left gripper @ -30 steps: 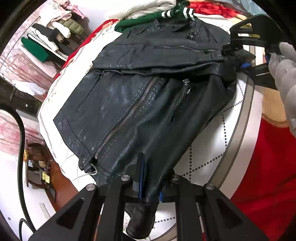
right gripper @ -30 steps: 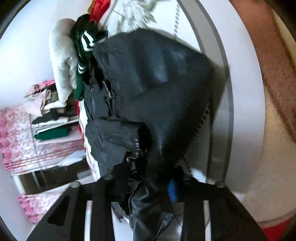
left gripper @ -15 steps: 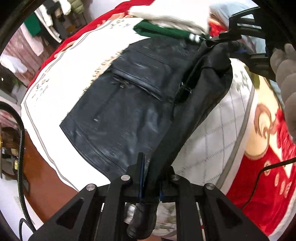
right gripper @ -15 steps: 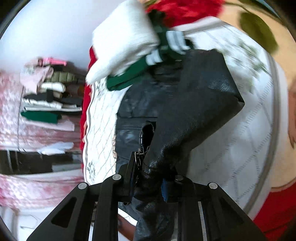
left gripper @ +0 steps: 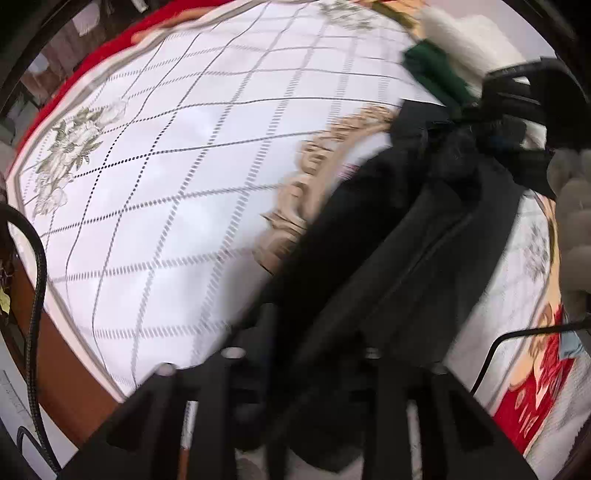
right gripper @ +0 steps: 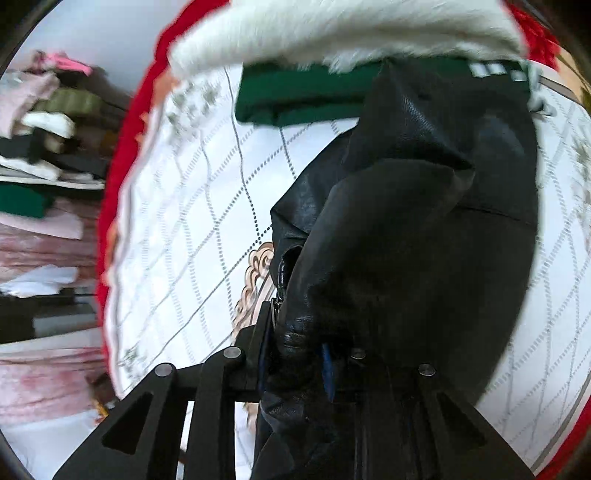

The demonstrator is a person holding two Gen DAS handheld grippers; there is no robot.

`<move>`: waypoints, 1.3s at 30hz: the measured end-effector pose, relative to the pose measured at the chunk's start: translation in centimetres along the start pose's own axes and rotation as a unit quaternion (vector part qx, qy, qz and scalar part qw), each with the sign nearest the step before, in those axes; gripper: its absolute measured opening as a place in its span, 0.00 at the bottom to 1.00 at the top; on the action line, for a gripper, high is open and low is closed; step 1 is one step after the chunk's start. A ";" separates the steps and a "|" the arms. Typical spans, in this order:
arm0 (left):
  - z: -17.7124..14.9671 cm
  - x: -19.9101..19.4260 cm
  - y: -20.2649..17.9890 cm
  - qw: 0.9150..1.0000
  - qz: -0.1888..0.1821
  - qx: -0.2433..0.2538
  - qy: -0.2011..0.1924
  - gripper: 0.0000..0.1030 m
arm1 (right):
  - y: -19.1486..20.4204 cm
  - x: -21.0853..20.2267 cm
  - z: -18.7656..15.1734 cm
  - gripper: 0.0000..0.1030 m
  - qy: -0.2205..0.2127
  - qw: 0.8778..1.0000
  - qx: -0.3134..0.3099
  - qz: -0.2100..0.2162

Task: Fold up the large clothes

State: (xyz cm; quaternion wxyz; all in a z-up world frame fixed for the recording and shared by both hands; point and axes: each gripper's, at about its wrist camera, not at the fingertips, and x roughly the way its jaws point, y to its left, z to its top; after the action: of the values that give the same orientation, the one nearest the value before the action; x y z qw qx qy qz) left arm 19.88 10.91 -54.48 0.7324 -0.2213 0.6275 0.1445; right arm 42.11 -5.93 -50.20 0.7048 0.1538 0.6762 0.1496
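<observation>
A black leather jacket (left gripper: 388, 243) hangs bunched between both grippers, lifted off the white quilted bedspread (left gripper: 166, 166). My left gripper (left gripper: 306, 343) is shut on one end of it. My right gripper (right gripper: 303, 354) is shut on the other end of the jacket (right gripper: 417, 229), and it also shows in the left wrist view (left gripper: 517, 122) at the upper right, held by a gloved hand. The view is motion-blurred.
A folded green garment (right gripper: 303, 96) and a white fluffy one (right gripper: 332, 33) lie at the far side of the bedspread. Stacked clothes (right gripper: 44, 129) sit on shelves at the left. A red blanket (left gripper: 535, 387) borders the bedspread. A black cable (left gripper: 37, 295) hangs at the left.
The jacket has been lifted off the bedspread and swung to the right, baring the quilted surface. Both grippers have kept their hold.
</observation>
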 end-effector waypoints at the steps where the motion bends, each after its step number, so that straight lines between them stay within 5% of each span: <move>1: 0.6 0.5 1.1 1.000 0.000 -0.009 0.009 0.53 | 0.4 1.3 0.5 0.35 0.014 1.000 0.003 0.000; 3: 1.2 0.6 3.3 1.000 0.004 -0.029 0.008 0.69 | 0.6 2.1 1.2 0.43 0.031 0.999 0.006 0.024; 8: 0.6 -0.7 6.0 0.998 0.004 -0.066 0.002 0.71 | -2.5 -2.0 0.7 0.47 0.030 0.983 0.002 0.181; 10: 0.1 -0.5 5.2 0.998 0.010 -0.057 0.000 0.80 | -5.2 -4.8 0.1 0.56 0.004 0.985 0.007 0.170; 13: -0.2 1.9 4.0 0.998 0.049 -0.033 0.008 0.80 | -11.1 -8.1 -0.7 0.58 -0.031 0.992 0.029 0.119; 17: -0.2 5.7 3.9 0.996 0.084 -0.029 0.015 0.88 | -19.5 -8.8 -0.2 0.67 -0.047 0.992 0.083 0.084; 22: -0.2 5.7 3.3 0.994 0.103 -0.018 0.004 0.90 | -24.6 -4.4 2.5 0.68 -0.031 0.985 0.103 0.135; 27: 0.4 6.6 1.5 0.993 0.121 0.006 -0.004 0.91 | -25.0 0.7 5.0 0.69 0.003 0.964 0.112 0.242; 28: 0.6 6.8 1.2 0.992 0.124 0.012 -0.005 0.92 | -24.4 0.5 5.1 0.67 -0.010 0.968 0.097 0.233; 30: 1.2 7.1 0.6 0.991 0.132 0.028 -0.008 0.96 | -23.7 0.1 4.7 0.35 -0.020 0.974 0.082 0.209; 32: 1.8 7.3 0.5 0.989 0.138 0.044 -0.013 0.98 | -24.7 -0.4 3.7 0.18 -0.023 0.969 0.120 0.216; 39: 6.9 6.6 -0.3 0.985 0.143 0.083 -0.040 0.98 | -32.8 -6.1 -7.6 0.16 -0.061 0.929 0.304 0.202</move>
State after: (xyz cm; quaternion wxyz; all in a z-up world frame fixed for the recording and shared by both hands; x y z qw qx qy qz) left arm 27.08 13.72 -60.08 0.7446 -0.0616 0.6326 0.2040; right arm 34.36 -38.19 -58.68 0.6187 0.5032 0.5997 0.0665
